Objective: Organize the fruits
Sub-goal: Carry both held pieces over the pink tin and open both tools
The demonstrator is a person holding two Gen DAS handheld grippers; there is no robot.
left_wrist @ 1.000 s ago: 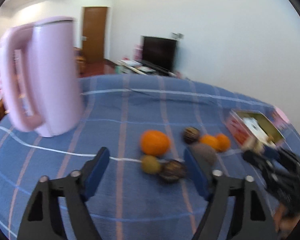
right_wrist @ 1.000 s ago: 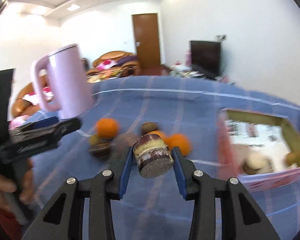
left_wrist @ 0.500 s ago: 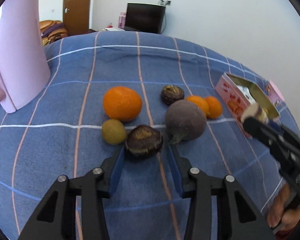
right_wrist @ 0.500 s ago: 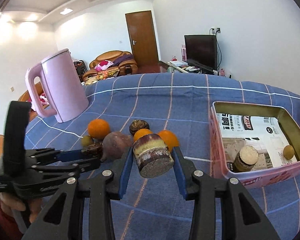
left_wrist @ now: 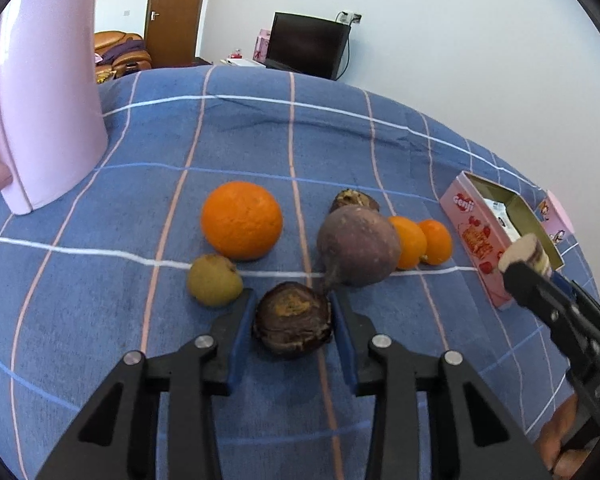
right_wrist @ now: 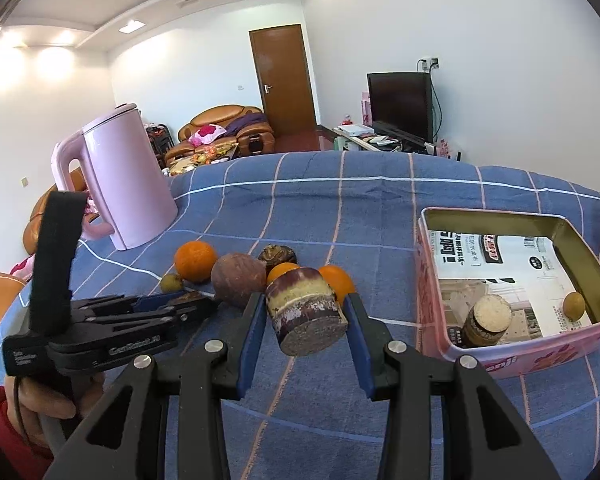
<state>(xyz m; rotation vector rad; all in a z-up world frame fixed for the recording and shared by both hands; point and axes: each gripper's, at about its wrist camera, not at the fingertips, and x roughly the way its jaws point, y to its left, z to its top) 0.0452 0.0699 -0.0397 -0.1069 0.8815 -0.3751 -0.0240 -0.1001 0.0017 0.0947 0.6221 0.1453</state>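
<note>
Home living room: brown leather sofa (right_wrist: 224, 128) at centre frame, wooden door (right_wrist: 282, 84) above it, flat-screen television (right_wrist: 400, 104) on low stand, upper right.

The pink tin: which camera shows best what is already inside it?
The right wrist view. It looks down into the open pink tin, showing a printed paper lining, a cut cylindrical piece and a small round yellowish fruit. The left wrist view catches the tin only at its right edge, side-on, its interior mostly hidden.
</note>
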